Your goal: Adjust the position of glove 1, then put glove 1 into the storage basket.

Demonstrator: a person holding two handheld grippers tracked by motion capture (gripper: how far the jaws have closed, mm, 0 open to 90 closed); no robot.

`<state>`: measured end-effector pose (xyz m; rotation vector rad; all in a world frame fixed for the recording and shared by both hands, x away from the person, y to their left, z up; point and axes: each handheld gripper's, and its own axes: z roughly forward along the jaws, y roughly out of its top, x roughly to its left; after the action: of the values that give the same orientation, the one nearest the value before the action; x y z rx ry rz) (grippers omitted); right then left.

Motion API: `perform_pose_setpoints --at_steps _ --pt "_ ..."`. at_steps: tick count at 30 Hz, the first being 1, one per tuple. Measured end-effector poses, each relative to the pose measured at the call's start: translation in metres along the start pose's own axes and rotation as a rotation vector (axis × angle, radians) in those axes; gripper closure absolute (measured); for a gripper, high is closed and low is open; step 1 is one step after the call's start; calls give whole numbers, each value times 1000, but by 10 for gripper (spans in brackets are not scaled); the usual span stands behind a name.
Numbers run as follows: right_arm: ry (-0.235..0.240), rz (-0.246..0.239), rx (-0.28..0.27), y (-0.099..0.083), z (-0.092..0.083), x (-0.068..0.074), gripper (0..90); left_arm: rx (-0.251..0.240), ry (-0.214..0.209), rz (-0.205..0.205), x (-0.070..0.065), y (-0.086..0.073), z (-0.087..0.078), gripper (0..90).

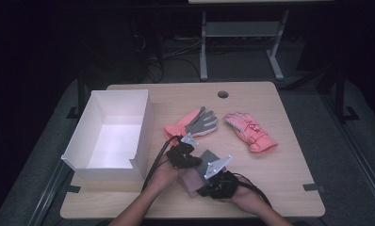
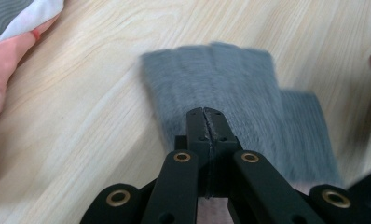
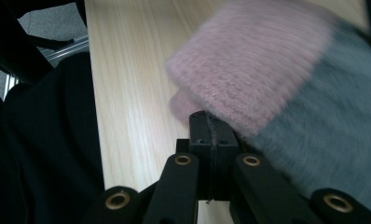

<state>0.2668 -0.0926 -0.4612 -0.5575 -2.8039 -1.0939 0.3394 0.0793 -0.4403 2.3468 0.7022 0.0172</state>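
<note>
Both pairs of black jaws are pressed together tip to tip: the left gripper (image 2: 205, 112) is clenched on the grey body of a knitted grey-and-pink glove (image 2: 242, 100), and the right gripper (image 3: 210, 116) looks clenched at the edge of that glove's pink cuff (image 3: 253, 60), though blur makes the pinch itself hard to confirm. From the high view the glove (image 1: 200, 168) lies low on the wooden table (image 1: 280, 174), near its front edge and roughly at the middle, tucked between the left gripper (image 1: 182, 154) and the right gripper (image 1: 218, 181), with the person's hands and forearms coming in from below. Its grey part points toward the far side and the pink cuff toward the person. Beyond it, further up the table, lies a coral glove with a grey palm (image 1: 192, 123), fingers spread; a corner of it also appears at the top left of the left gripper view (image 2: 11, 32). To the right of that one, apart from it, lies a second coral glove (image 1: 250, 132), back side up. At the table's left stands an open white box (image 1: 139, 117), near the left gripper. A round cable hole (image 1: 223, 94) sits by the far edge of the table. A dark sleeve (image 3: 44, 154) darkens the left part of the right gripper view.
</note>
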Motion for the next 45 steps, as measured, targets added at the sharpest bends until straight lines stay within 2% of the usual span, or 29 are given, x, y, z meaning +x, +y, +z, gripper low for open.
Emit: perform_pose_setpoints --at_steps 2,5,7,9,10,12,13,14,15,16,19,21,23,24,28,29,31,32,36,37,38,40,44,45 --pt "-2 -27 -6 4 6 1 900 -12 -4 -3 -1 1 2 898" --pt "-3 -27 -9 3 4 1 900 -10 -11 1 -1 1 -1 897" --pt "0 10 -18 0 -4 1 894 -36 -19 -18 -2 1 -4 896" --pt "-15 38 -33 -4 -14 0 845 -49 -23 -22 -2 0 -9 863" --pt "-16 50 -42 -7 -19 0 817 -44 -25 -12 -2 0 -12 833" --pt "-32 82 -59 -15 -30 -3 750 -40 -30 1 -2 -1 -16 756" --pt "-34 94 -64 -19 -35 -5 719 -47 -24 -3 -4 -2 -16 687" --pt "-61 100 -71 -25 -42 -8 664 -32 -28 14 -4 -2 -18 595" --pt "-75 113 -78 -29 -46 -10 630 -39 -36 8 -5 -3 -17 550" --pt "-94 123 -87 -33 -52 -13 591 -23 -45 25 -5 -3 -18 477" --pt "-148 179 -124 -45 -68 -20 445 -17 -42 49 -8 -5 -16 303" --pt "-183 206 -144 -55 -77 -25 375 0 -34 68 -11 -5 -14 222" --pt "-216 234 -155 -65 -85 -30 307 -2 -36 59 -14 -5 -10 166" --pt "-231 249 -159 -69 -88 -31 276 17 -33 88 -14 -5 -9 155" --pt "-288 300 -175 -88 -101 -40 187 28 -37 95 -20 -7 -2 135" --pt "-303 305 -178 -90 -103 -41 178 43 -35 112 -20 -7 -2 135" --pt "-320 317 -195 -91 -106 -44 164 47 -30 111 -22 -8 2 135" --pt "-329 313 -200 -90 -107 -45 154 60 -20 125 -22 -8 3 134" --pt "-334 314 -186 -90 -104 -46 139 78 -7 127 -24 -10 9 130" --pt "-341 302 -181 -90 -104 -47 139 79 -8 122 -24 -11 10 130" --pt "-343 304 -180 -90 -103 -47 138 91 -11 130 -23 -12 11 130" --pt "-346 313 -186 -90 -104 -47 138 86 -19 114 -23 -13 12 130" --pt "-348 313 -190 -90 -104 -47 138 108 -29 131 -22 -14 13 137" --pt "-351 312 -189 -90 -104 -48 138 110 -33 124 -22 -14 13 139"
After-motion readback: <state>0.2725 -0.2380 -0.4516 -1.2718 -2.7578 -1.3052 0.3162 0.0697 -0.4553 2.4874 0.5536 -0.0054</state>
